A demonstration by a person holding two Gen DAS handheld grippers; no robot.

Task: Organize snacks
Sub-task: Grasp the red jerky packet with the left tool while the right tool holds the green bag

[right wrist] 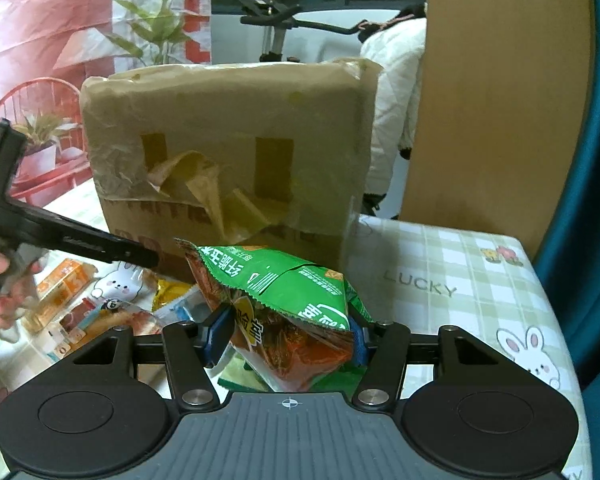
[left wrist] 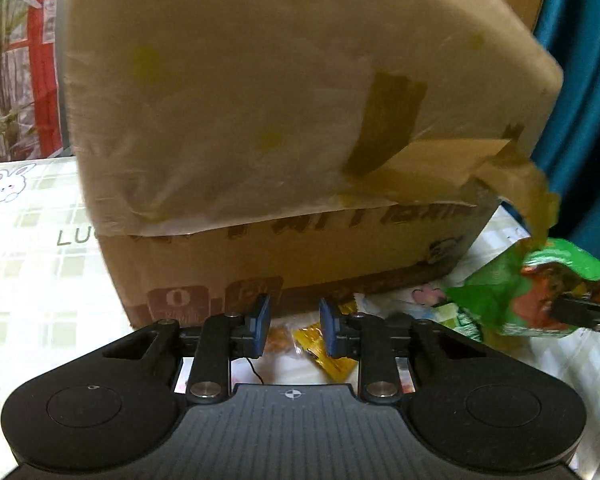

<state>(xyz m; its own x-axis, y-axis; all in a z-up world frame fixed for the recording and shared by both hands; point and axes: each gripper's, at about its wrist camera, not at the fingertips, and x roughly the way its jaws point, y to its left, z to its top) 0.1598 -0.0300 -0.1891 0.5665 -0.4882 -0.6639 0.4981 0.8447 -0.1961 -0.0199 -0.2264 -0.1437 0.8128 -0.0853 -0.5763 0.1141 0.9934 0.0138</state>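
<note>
Sorting step: gathering loose snack packets off the worktop (right wrist: 452, 264) for the cardboard box (right wrist: 228, 136), judged from how the packets lie scattered at its foot.
Right tongs (right wrist: 288, 340): pads pressed on both sides of the green snack bag (right wrist: 284, 292), which bulges up between them; the bag is held, crumpled, just in front of the box wall.
Left tongs (left wrist: 295, 322): narrow gap between the blue pads, nothing pinched that I can see; they point down at the base of the box.
Yellow wrapper (left wrist: 324, 350): lying on the worktop just under and ahead of the left tongs, slightly toward their right pad, apart from both pads.
Other packets (right wrist: 68, 288): orange and mixed wrappers heaped to the left of the right tongs, beneath the left tongs as seen from the right wrist view.
Box state: front flap hangs down over the wall with loose brown tape (right wrist: 188, 176); the opening itself is out of sight, so how full it is cannot be told.
Next move, right: likely lifting the green bag above the flap and over the rim before letting go.
Next move, left: probably needs to spread wider, then settle over the yellow wrapper; a thin flat packet calls for a low pinch.
Risk: dangling tape may snag the bag.
</note>
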